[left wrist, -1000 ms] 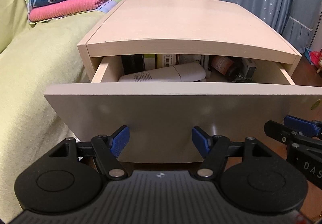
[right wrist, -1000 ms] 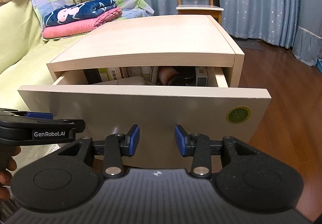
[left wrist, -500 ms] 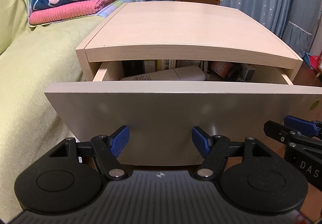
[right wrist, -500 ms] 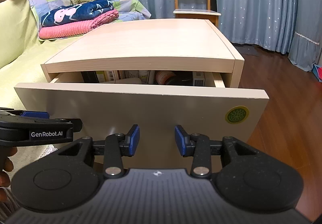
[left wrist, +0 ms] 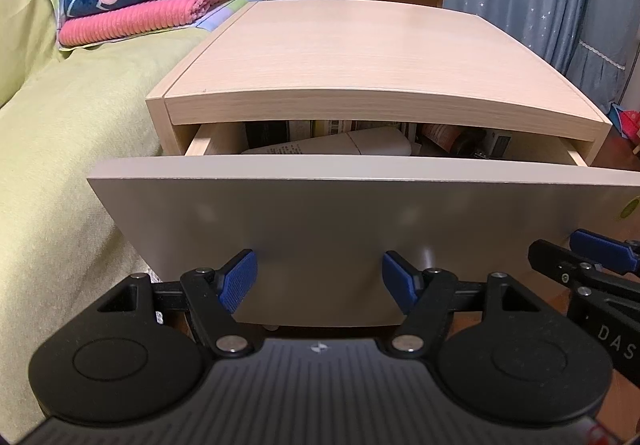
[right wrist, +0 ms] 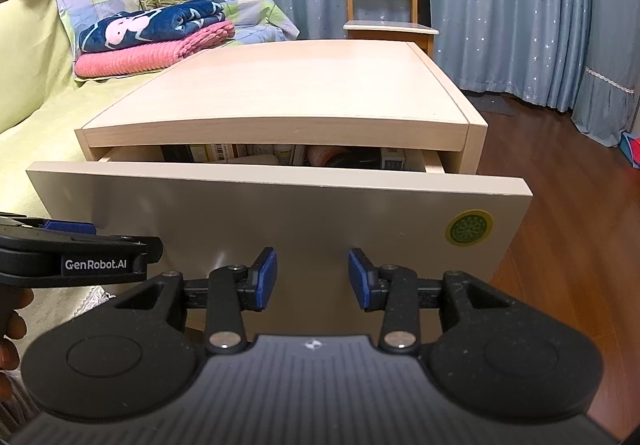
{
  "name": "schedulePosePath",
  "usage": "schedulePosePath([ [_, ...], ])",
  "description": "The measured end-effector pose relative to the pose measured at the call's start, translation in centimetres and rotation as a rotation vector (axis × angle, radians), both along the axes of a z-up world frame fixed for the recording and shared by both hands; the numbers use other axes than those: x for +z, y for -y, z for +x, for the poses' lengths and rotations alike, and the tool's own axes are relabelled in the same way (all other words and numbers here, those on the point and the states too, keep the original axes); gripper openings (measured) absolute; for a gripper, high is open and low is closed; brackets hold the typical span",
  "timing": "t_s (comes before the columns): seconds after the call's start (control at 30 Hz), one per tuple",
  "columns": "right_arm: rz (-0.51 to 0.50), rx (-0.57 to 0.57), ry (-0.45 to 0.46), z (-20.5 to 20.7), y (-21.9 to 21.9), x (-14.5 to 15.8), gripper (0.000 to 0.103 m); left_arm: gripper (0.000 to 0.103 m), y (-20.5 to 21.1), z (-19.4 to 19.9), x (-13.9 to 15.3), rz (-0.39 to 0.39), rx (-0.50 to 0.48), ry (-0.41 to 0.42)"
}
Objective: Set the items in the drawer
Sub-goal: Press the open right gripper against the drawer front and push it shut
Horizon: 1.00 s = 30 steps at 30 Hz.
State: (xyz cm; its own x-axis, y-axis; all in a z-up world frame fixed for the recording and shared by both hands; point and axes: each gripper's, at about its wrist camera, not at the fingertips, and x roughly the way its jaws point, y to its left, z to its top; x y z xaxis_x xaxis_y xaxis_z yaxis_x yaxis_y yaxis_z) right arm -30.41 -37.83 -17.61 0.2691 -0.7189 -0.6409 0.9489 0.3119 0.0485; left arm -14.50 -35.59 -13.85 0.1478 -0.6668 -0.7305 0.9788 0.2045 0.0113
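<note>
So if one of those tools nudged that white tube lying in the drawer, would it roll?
Probably: the round-bodied white plastic tube lies on its side. Neighbouring items crowd the open wooden drawer, so it likely wouldn't travel far. It looks light.

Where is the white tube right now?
In the left wrist view, the white tube lies on its side inside the open drawer, left of centre, under the nightstand top.

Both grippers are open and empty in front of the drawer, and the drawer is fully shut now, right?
Not shut. The left wrist view shows the drawer partly pulled out, a white tube visible inside. The left gripper and right gripper are open and empty.
</note>
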Motion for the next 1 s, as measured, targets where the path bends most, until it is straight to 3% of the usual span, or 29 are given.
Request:
schedulePosePath([
  [1.0,-0.010,-0.016,0.011,0.2,1.4,-0.6,0.040,0.073,1.6,0.4,-0.4,0.009,0.041,-0.007],
])
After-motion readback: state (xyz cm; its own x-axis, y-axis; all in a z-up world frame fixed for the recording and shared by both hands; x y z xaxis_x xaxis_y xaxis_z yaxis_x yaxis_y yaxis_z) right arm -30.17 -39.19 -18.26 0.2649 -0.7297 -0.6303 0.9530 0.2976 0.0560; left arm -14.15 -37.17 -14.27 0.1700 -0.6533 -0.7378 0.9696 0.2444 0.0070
